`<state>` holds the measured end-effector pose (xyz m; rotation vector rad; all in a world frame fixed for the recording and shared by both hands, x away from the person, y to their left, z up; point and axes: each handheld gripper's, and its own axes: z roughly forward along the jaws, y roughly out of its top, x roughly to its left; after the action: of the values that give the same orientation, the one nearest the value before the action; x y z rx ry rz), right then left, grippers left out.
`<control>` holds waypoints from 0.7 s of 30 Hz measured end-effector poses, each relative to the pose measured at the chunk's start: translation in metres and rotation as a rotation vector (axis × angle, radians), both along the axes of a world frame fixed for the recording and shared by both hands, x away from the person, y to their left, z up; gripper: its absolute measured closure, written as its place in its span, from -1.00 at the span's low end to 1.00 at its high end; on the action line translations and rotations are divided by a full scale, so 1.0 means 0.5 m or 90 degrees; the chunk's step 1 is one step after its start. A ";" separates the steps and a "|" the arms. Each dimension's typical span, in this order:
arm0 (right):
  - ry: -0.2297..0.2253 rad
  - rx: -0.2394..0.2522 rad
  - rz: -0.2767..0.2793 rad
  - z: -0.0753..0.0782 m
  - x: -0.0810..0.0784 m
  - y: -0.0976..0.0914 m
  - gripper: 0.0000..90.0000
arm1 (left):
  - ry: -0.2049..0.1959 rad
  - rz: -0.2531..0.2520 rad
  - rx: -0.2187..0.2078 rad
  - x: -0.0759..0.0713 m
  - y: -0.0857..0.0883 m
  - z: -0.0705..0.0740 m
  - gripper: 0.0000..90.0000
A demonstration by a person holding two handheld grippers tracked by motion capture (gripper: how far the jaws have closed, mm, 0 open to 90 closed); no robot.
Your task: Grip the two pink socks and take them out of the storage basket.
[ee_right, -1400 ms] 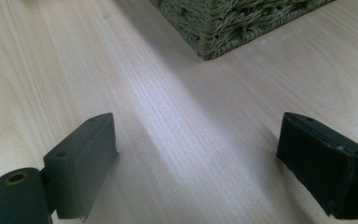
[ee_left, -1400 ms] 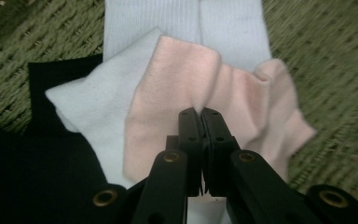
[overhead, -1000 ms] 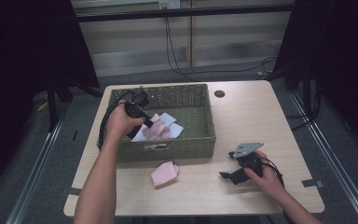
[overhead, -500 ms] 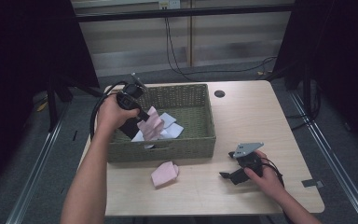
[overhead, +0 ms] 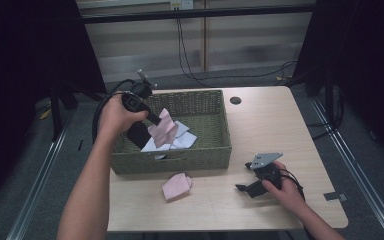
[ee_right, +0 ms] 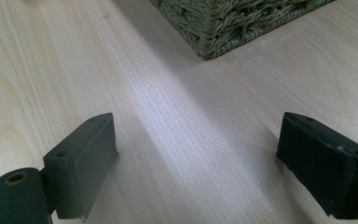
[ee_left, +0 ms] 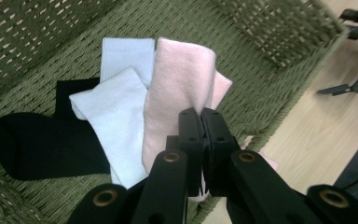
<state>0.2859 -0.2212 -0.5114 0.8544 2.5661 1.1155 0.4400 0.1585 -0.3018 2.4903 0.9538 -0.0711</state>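
Left gripper (ee_left: 200,116) pinches the pink sock (ee_left: 177,93) above the basket (overhead: 220,155); right gripper (ee_right: 196,163) rests spread on the table (ee_right: 177,93)

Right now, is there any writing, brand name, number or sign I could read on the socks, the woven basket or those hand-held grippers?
None: no readable text appears anywhere.
The pink sock pinched in the left hand-held gripper, the white socks, the black sock and the green woven basket carry no label.
The light wooden table, the second pink sock lying on it and the open right hand-held gripper show no markings.
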 end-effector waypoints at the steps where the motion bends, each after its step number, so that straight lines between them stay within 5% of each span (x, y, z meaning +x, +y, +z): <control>1: 0.000 0.000 0.000 0.000 0.000 0.000 -0.76 | -0.002 -0.002 0.002 -0.001 0.000 0.003 0.95; 21: 0.000 0.000 0.000 0.000 0.000 0.000 -0.76 | -0.004 -0.015 -0.014 -0.029 -0.007 0.073 0.95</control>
<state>0.2859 -0.2212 -0.5114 0.8543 2.5663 1.1151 0.4256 0.1551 -0.2652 2.4811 0.9163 -0.0817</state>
